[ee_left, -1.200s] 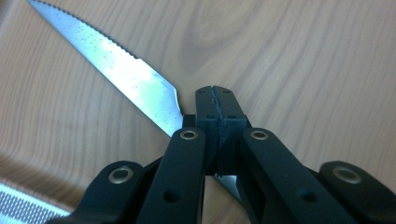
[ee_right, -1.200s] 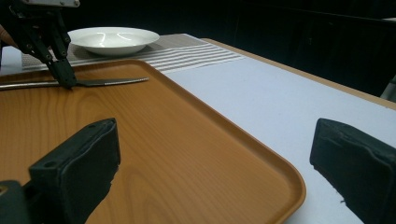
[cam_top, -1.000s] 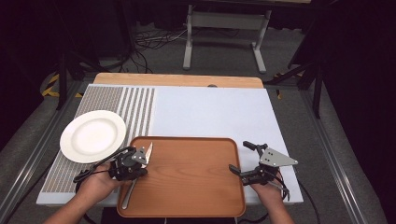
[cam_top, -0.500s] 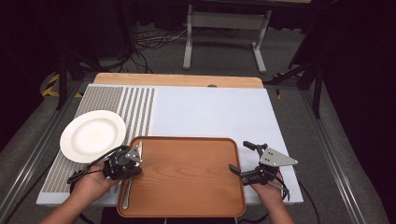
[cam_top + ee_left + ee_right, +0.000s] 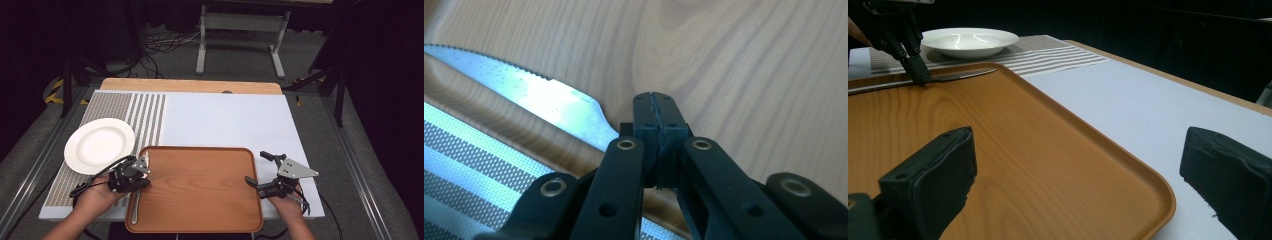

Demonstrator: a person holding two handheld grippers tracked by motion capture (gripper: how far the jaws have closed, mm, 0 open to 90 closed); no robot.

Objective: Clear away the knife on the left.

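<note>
A wooden tray (image 5: 200,187) sits at the near edge of the table (image 5: 225,120), toward six o'clock in the high view, with a white plate (image 5: 99,145) just off its ten o'clock corner, resting on a striped mat (image 5: 120,112). A knife (image 5: 136,200) lies along the tray's nine o'clock edge, its handle pointing to six o'clock and its blade toward twelve. The left gripper (image 5: 134,172) hangs over that edge, about at the knife's middle, held by the left hand (image 5: 95,192). In the left gripper view the left gripper (image 5: 655,107) has its jaws pressed together with nothing seen between them; the tips are down at the tray's wood (image 5: 734,60), and the serrated blade of the knife (image 5: 539,95) runs off toward ten o'clock, just beside them, with the mat (image 5: 469,165) showing past the tray's rim. The right gripper (image 5: 257,170) sits at the tray's three o'clock edge, held by the right hand (image 5: 287,202). In the right gripper view the right gripper (image 5: 1078,175) has its jaws spread wide, one over the tray (image 5: 1023,150) and the other over the table (image 5: 1148,105), straddling the rim without touching it as far as can be told. Farther off at eleven o'clock that view shows the plate (image 5: 970,41) and the knife (image 5: 948,77).
</note>
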